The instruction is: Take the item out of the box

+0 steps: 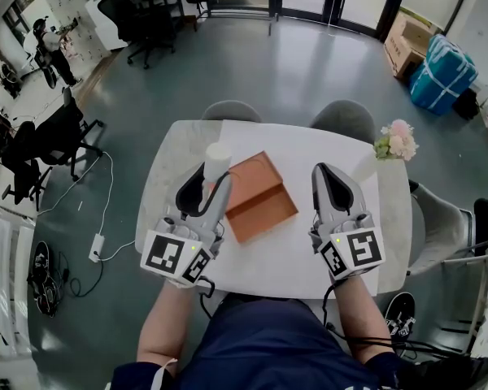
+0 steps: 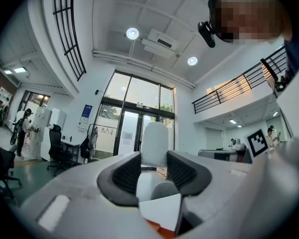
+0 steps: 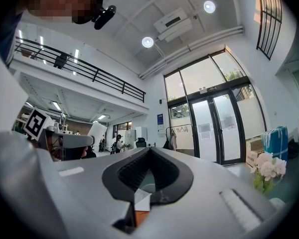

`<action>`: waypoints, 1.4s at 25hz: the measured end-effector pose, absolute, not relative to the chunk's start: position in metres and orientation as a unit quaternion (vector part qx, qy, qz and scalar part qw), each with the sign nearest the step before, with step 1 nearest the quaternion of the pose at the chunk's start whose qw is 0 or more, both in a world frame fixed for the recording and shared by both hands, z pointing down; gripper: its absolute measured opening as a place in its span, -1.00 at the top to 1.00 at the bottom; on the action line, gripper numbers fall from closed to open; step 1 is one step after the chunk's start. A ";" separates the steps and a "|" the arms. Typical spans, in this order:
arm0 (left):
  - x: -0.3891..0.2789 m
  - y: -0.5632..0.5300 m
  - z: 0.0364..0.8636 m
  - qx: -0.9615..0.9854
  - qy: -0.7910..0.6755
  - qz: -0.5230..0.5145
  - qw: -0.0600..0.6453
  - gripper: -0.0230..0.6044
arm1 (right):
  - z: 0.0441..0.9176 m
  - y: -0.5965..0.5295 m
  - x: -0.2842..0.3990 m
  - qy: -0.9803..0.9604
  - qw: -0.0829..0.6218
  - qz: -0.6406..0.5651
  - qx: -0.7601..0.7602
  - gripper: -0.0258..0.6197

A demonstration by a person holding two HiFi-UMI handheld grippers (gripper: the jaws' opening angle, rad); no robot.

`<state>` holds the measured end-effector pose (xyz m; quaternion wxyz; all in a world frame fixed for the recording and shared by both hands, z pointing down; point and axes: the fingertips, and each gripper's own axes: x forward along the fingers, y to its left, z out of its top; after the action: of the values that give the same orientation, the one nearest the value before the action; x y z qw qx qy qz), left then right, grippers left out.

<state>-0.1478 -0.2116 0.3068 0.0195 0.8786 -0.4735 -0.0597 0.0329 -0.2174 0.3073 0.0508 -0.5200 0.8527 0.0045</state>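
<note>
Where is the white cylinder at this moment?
In the head view, the white cylinder is upright between the jaws of the left gripper, over the left half of the table, just left of the orange box.

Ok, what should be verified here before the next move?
1. Left tool shut on the white cylinder: ok.
2. White cylinder outside the orange box: ok.
3. Right tool shut, empty, clear of the orange box: ok.
4. Bare table beside the box for setting down: ok.
5. Cylinder's base lifted off the table: cannot tell.
</note>
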 end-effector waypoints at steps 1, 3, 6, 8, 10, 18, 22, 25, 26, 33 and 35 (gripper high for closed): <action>-0.148 -0.212 0.307 0.879 -0.473 -0.060 0.019 0.38 | 0.308 -0.218 0.032 0.853 0.051 0.004 -0.520 0.92; -0.148 -0.212 0.307 0.879 -0.472 -0.058 0.019 0.38 | 0.309 -0.218 0.032 0.853 0.051 0.002 -0.519 0.92; -0.148 -0.213 0.309 0.880 -0.472 -0.056 0.020 0.38 | 0.309 -0.218 0.032 0.855 0.054 -0.005 -0.516 0.92; -0.147 -0.213 0.310 0.880 -0.472 -0.055 0.022 0.38 | 0.310 -0.218 0.032 0.855 0.056 -0.007 -0.515 0.92; -0.147 -0.212 0.311 0.879 -0.472 -0.054 0.022 0.38 | 0.310 -0.217 0.033 0.855 0.057 -0.008 -0.515 0.92; -0.141 -0.213 0.317 0.879 -0.473 -0.049 0.025 0.38 | 0.315 -0.218 0.037 0.856 0.058 -0.012 -0.513 0.92; -0.141 -0.213 0.317 0.880 -0.472 -0.047 0.026 0.38 | 0.316 -0.218 0.036 0.856 0.058 -0.014 -0.513 0.92; -0.139 -0.212 0.317 0.880 -0.471 -0.046 0.028 0.38 | 0.315 -0.218 0.038 0.856 0.058 -0.016 -0.513 0.92; -0.139 -0.212 0.318 0.881 -0.471 -0.046 0.029 0.38 | 0.316 -0.218 0.038 0.856 0.058 -0.017 -0.513 0.92; -0.133 -0.215 0.330 0.884 -0.466 -0.033 0.033 0.38 | 0.321 -0.219 0.039 0.857 0.060 -0.021 -0.511 0.92; -0.131 -0.215 0.336 0.886 -0.462 -0.024 0.032 0.38 | 0.322 -0.219 0.041 0.857 0.059 -0.022 -0.511 0.92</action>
<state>-0.1306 -0.2155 0.3365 0.0323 0.8859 -0.4621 -0.0242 0.0412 -0.2195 0.3225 0.0594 -0.5110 0.8573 -0.0225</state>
